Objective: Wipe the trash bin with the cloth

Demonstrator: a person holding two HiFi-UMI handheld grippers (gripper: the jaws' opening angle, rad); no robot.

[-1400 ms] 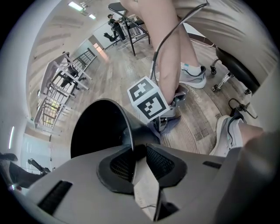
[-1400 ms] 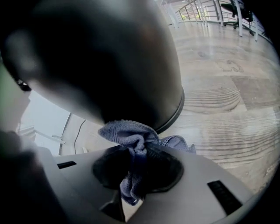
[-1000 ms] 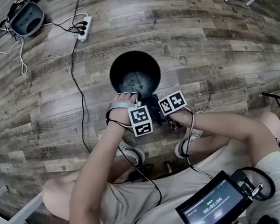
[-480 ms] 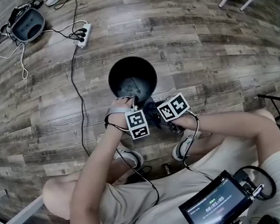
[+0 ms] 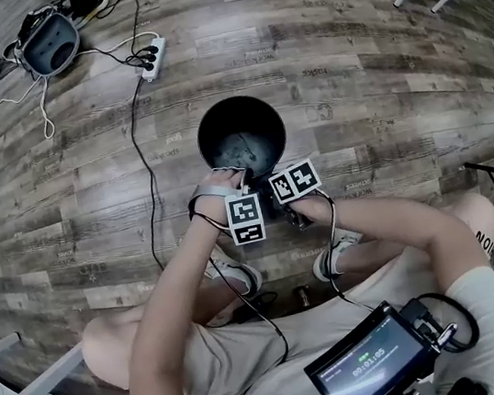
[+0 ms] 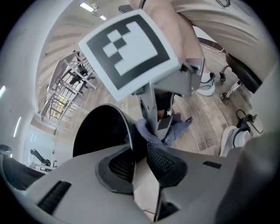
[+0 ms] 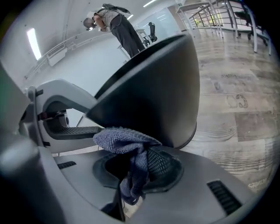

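A wood-plank floor [image 5: 377, 78] is seen from above, and a black bin [image 5: 240, 137] is stood upright on it in front of a person. The bin's near rim is pinched by the left gripper [image 6: 139, 154], whose jaws are closed on the wall, so the bin is steadied. A blue-grey cloth [image 7: 124, 142] is clenched in the right gripper [image 7: 136, 173] and laid against the bin's outer wall, just below the rim. Wiping is judged to be under way on the near outside. How much is already clean cannot be told, and the far side probably remains. Inside the bin only a dull sheen is seen, and no contents can be made out. A power strip [image 5: 151, 54] lies well apart.
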